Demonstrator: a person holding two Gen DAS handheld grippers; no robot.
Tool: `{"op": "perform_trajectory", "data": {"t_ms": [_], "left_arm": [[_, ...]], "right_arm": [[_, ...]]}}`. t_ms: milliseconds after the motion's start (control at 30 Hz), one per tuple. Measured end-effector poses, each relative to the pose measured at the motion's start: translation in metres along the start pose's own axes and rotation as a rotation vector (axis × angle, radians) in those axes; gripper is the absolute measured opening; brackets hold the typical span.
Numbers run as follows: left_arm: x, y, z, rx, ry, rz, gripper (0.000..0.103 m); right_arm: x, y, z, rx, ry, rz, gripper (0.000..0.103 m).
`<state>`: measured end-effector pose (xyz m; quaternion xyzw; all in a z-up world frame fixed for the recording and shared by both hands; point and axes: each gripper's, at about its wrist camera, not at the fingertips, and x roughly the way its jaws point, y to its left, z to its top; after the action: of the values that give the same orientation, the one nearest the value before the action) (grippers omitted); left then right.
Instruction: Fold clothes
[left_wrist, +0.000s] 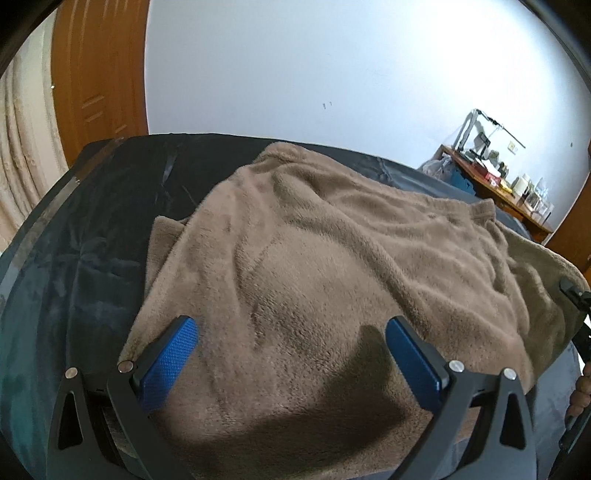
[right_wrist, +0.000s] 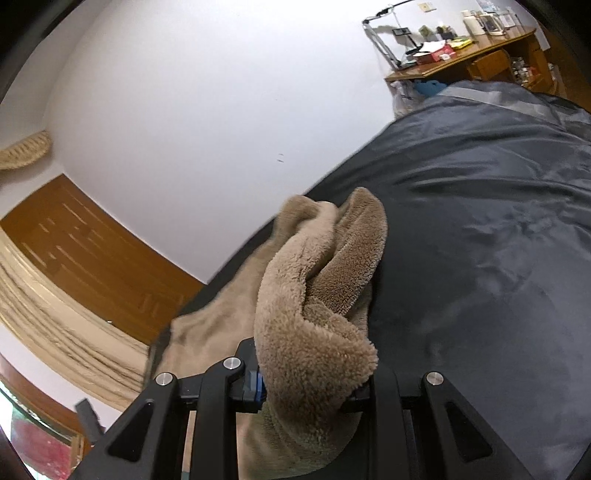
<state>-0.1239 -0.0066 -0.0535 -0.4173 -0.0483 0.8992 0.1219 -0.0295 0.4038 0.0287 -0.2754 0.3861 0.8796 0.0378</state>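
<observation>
Right wrist view: the right gripper (right_wrist: 306, 391) is clamped on a bunched edge of the brown fleece garment (right_wrist: 317, 295), apparently lifted for a fold. The left gripper (left_wrist: 291, 339) is held spread above the garment, spread on the dark bed cover (left_wrist: 85, 236).

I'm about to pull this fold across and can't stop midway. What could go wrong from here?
1. The right gripper pinches a thick bunched wad of the brown fleece garment; it may slip free or drag unevenly.
2. The left gripper is open, pinning nothing, so the garment could slide on the dark sheet.
</observation>
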Motion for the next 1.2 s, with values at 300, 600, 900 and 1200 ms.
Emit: {"op": "perform_trajectory", "data": {"t_ms": [300, 600, 900, 1200], "left_arm": [[-0.028, 0.045, 0.014, -0.126, -0.020, -0.080, 0.102], [-0.033, 0.105, 0.012, -0.236, -0.009, -0.068, 0.102], [-0.043, 0.151, 0.000, -0.419, -0.041, -0.061, 0.102], [-0.056, 0.184, -0.006, -0.568, -0.073, -0.074, 0.102]], "right_arm": [[-0.002, 0.043, 0.002, 0.004, 0.026, 0.127, 0.027], [0.011, 0.097, -0.021, 0.004, 0.082, 0.288, 0.027], [0.056, 0.210, -0.108, -0.209, 0.225, 0.415, 0.027], [0.094, 0.261, -0.201, -0.508, 0.336, 0.344, 0.027]]}}
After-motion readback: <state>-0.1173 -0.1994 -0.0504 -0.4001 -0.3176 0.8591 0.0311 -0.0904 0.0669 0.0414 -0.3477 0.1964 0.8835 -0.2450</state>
